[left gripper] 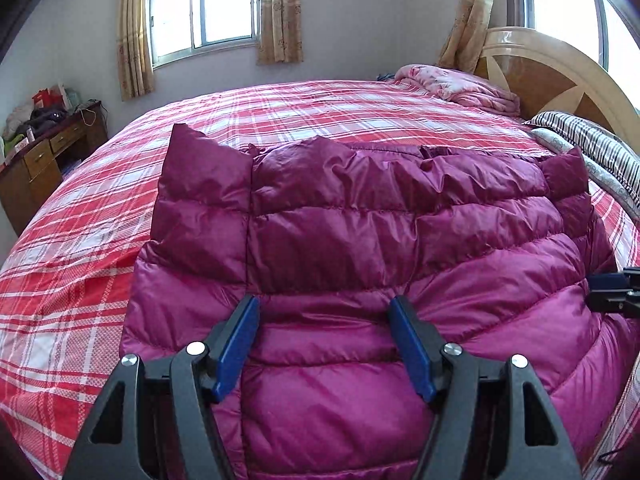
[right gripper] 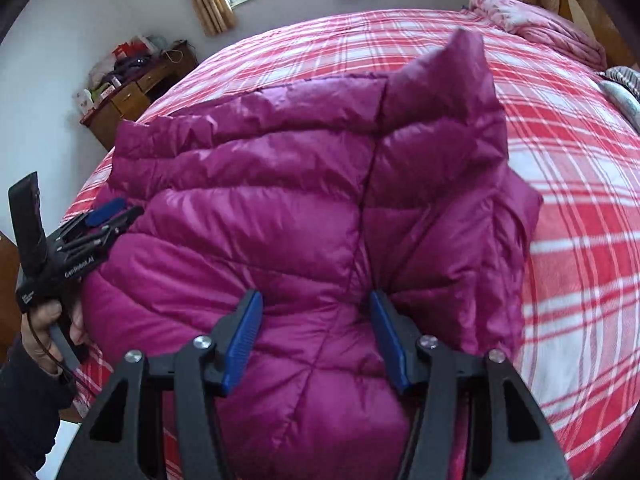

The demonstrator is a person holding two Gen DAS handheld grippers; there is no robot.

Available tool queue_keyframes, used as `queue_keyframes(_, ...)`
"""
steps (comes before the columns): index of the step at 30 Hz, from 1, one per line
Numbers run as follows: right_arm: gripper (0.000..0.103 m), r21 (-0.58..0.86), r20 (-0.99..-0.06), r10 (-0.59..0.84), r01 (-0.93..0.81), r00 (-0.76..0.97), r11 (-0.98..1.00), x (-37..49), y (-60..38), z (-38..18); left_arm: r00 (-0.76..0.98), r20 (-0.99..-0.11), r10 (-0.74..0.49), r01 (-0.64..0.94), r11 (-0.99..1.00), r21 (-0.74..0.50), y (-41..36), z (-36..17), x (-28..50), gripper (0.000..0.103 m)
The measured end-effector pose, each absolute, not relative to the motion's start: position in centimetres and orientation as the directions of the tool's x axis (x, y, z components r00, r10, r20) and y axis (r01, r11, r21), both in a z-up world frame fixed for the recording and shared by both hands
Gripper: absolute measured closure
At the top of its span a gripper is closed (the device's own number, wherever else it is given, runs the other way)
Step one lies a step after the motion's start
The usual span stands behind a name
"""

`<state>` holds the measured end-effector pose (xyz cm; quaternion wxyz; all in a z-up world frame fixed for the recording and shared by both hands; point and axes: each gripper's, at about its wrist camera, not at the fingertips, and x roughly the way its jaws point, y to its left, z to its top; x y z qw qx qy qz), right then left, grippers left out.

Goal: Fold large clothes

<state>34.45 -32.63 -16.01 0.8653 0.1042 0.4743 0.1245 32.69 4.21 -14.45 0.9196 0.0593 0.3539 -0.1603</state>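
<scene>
- A magenta quilted down jacket (left gripper: 360, 248) is lying on a bed (left gripper: 80, 280) covered with a red-and-white plaid sheet; the jacket is sitting on the near part of the bed, closest to both cameras.
- The jacket is lying folded, with one corner (right gripper: 464, 64) sticking up off the sheet.
- The left gripper (left gripper: 324, 344) is pointing down at the jacket with its blue-padded fingers (left gripper: 236, 348) standing spread apart; puffy fabric is bulging up between them, but the pads are not pinching it.
- The right gripper (right gripper: 316, 340) is likewise sitting over the jacket with its fingers (right gripper: 386, 340) spread; a dark seam of the jacket is running between them, and whether the pads are touching the fabric cannot be determined.
- In the right wrist view, the left gripper (right gripper: 108, 216) is appearing at the jacket's left edge, with a person's hand (right gripper: 48, 328) gripping its handle.
- In the left wrist view, part of the right gripper (left gripper: 616, 288) is showing at the jacket's right edge.
- A pink folded quilt (left gripper: 456, 84) is lying at the far corner of the bed, near the wooden headboard (left gripper: 560, 76).
- A striped blanket (left gripper: 592, 140) is lying along the headboard side.
- A wooden dresser (left gripper: 36, 160) carrying clutter is standing beside the bed, against the wall and to the left of the curtained window (left gripper: 204, 4).
</scene>
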Motion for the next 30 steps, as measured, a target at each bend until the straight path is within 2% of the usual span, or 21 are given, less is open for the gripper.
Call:
queue_keyframes(3,0.050,0.310,-0.805,0.314,-0.094,0.503,0.946,34.9,-33.4,-15.8,0.686,-0.688,-0.237,0.307,0.951,-0.021,3.9,-13.2,32.8,0.035)
queue_keyframes(6,0.051,0.272,-0.800,0.273,-0.081,0.534,0.959,33.8,-33.3,-12.6,0.745,-0.620,-0.246,0.296,0.955,-0.024,3.9,-9.3,32.4,0.035)
queue_keyframes(9,0.051,0.238,-0.740,0.246,-0.098,0.626,0.966,34.3,-32.2,-8.6,0.808,-0.555,-0.197,0.253,0.967,0.024,3.9,-6.7,33.4,0.024)
queue_keyframes(10,0.047,0.228,-0.716,0.235,-0.097,0.658,0.969,35.0,-31.7,-7.3,0.822,-0.544,-0.169,0.222,0.974,0.033,3.9,-6.4,34.2,0.024)
queue_keyframes(12,0.034,0.213,-0.669,0.200,-0.074,0.715,0.974,36.8,-30.7,-6.4,0.811,-0.566,-0.149,0.193,0.981,0.018,3.7,-6.7,36.0,0.024)
queue_keyframes(13,0.026,0.212,-0.657,0.186,-0.058,0.730,0.976,37.8,-30.2,-6.6,0.801,-0.581,-0.144,0.184,0.983,0.010,3.7,-7.2,36.8,0.024)
queue_keyframes(17,0.026,0.212,-0.693,0.153,-0.003,0.704,0.977,41.6,-28.4,-10.1,0.764,-0.635,-0.117,0.151,0.989,-0.001,3.2,-10.0,38.3,0.024)
queue_keyframes(22,0.026,0.196,-0.731,0.102,0.066,0.674,0.978,42.4,-29.1,-14.2,0.730,-0.677,-0.099,0.126,0.992,-0.009,3.0,-13.3,38.5,0.024)
queue_keyframes(30,0.026,0.175,-0.709,0.085,0.058,0.700,0.983,42.2,-29.5,-15.1,0.713,-0.698,-0.072,0.105,0.995,0.004,2.2,-15.3,38.8,0.019)
